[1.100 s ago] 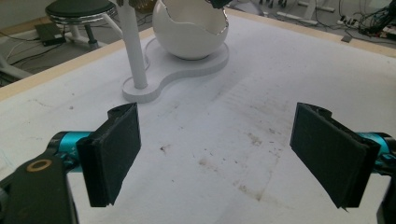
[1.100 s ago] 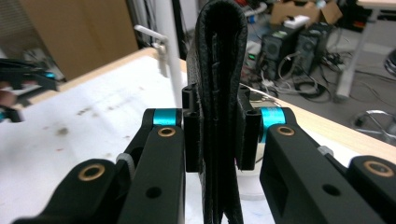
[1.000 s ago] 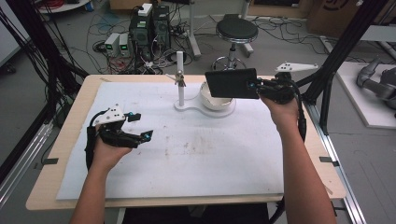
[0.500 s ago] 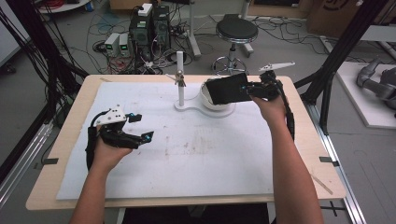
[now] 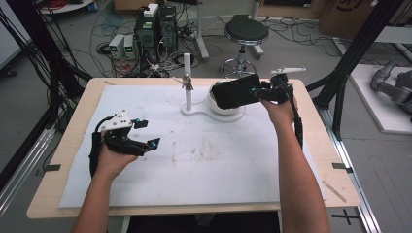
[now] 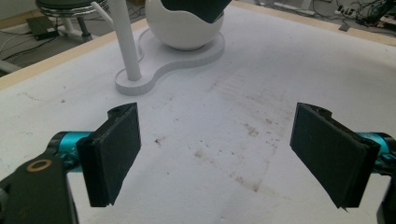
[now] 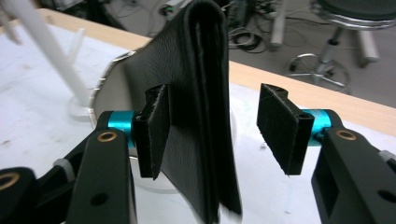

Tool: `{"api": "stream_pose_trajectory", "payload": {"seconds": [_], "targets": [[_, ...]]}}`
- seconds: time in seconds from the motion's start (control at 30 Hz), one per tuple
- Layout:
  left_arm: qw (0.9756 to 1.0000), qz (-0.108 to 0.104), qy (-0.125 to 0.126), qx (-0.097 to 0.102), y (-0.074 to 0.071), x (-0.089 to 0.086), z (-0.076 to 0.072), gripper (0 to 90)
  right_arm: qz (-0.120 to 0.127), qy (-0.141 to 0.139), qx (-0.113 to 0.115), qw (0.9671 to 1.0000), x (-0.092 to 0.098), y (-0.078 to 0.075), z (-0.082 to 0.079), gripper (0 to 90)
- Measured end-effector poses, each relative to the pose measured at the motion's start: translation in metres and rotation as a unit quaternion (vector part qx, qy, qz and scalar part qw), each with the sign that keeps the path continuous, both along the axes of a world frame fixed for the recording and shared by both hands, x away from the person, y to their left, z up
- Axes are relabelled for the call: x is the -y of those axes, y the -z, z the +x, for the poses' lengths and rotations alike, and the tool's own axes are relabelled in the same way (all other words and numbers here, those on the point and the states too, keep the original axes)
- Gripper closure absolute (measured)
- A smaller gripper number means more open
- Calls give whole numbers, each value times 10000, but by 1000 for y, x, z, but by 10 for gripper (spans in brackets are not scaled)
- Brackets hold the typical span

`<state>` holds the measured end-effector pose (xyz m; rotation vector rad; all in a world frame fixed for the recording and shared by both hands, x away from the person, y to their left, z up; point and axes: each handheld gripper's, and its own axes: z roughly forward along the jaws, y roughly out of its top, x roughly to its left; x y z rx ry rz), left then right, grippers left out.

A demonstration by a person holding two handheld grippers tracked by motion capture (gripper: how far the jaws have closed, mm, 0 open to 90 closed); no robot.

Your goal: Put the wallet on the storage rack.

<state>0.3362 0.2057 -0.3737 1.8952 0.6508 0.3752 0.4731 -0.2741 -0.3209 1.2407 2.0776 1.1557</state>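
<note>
A black folded wallet (image 5: 235, 92) stands on edge in the white bowl (image 5: 224, 108) at the back of the table. My right gripper (image 5: 256, 92) is open around it. In the right gripper view the wallet (image 7: 201, 93) leans against one jaw, with a clear gap to the other. My left gripper (image 5: 148, 134) hovers low over the white mat at the left, open with nothing between its jaws. In the left gripper view it (image 6: 231, 154) faces the bowl (image 6: 182, 32), where the wallet (image 6: 196, 7) shows dark at the top.
The bowl shares a white base with an upright white post (image 5: 187, 73) just to its left. A stained white mat (image 5: 204, 155) covers the wooden table. Behind the table are a stool (image 5: 246, 31) and electronics with cables on the floor.
The right hand has carried the wallet left and down into the bowl. The left gripper has stayed in place.
</note>
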Motion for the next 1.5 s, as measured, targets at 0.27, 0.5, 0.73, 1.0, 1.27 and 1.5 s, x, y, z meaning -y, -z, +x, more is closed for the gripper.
{"api": "stream_pose_trajectory", "payload": {"seconds": [0.27, 0.5, 0.73, 1.0, 1.27, 1.5], "targets": [[10000, 8, -1, 9, 0, 1, 0, 163, -79, 211, -88, 9997, 10, 3, -1, 428], [10000, -21, -23, 2, 0, 0, 0, 163, 172, -13, 211, 9996, 15, -14, -21, 359], [10000, -71, -30, -49, -2, 0, 1, 170, 215, -329, 361, 9986, 17, -29, -49, 277], [9998, -170, 22, -84, -3, 3, 3, 169, 378, -633, 608, 9954, 23, -22, -78, 230], [9997, -185, 54, -129, -2, 4, 6, 170, 718, -773, 771, 9914, 35, 3, -106, 209], [9994, -258, 132, -167, 0, 8, 7, 170, 778, -833, 811, 9902, 41, 29, -125, 192]]}}
